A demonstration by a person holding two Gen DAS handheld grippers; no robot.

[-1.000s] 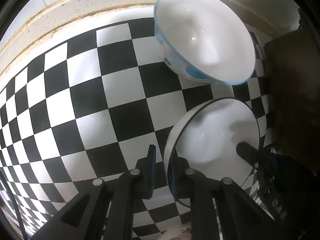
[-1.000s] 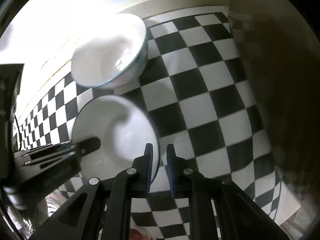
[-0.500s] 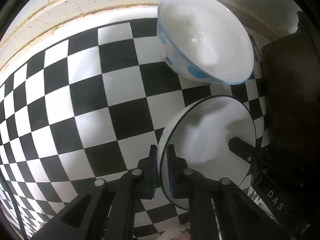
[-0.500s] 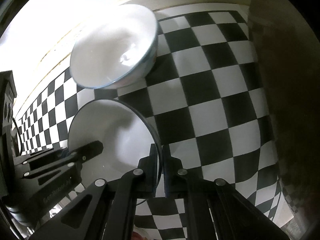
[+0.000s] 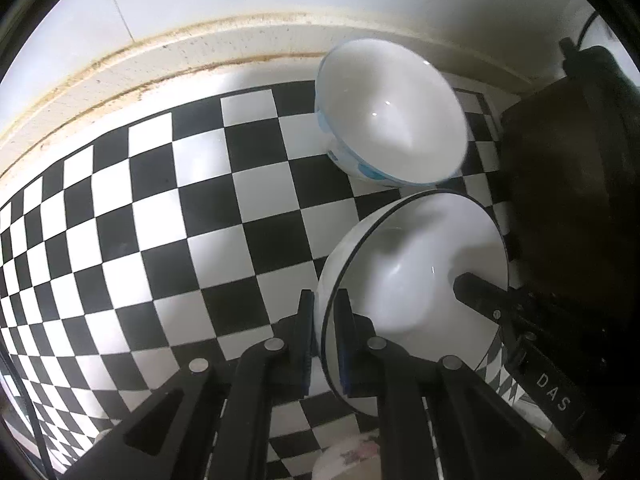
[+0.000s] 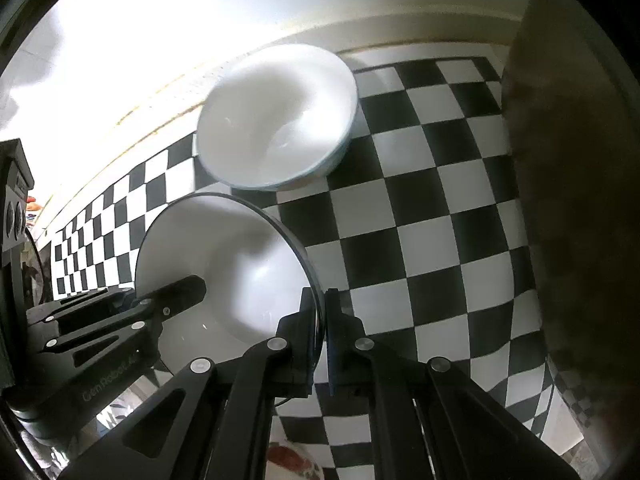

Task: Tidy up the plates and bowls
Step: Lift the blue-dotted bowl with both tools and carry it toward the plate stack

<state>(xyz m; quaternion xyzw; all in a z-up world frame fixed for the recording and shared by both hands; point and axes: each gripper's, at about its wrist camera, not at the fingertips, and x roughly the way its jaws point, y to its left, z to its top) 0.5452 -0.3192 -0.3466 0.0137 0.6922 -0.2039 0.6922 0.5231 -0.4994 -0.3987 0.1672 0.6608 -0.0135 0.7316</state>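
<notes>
Matte black two-finger left gripper [image 5: 325, 338] showing silver round screws and blue-edged pads; matching black right gripper [image 6: 320, 332] bearing identical screws, blue pad [image 6: 331, 344] edging, pale lettering running along each body.

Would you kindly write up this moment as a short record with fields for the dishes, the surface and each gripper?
surface: black-and-white checkered cloth
held dish: white bowl with a thin black rim, gripped at opposite sides of its rim
other dish: white bowl with blue markings, empty, standing on the cloth just beyond the held one
left gripper: shut on the black-rimmed bowl's rim
right gripper: shut on the same bowl's rim, opposite side
</notes>
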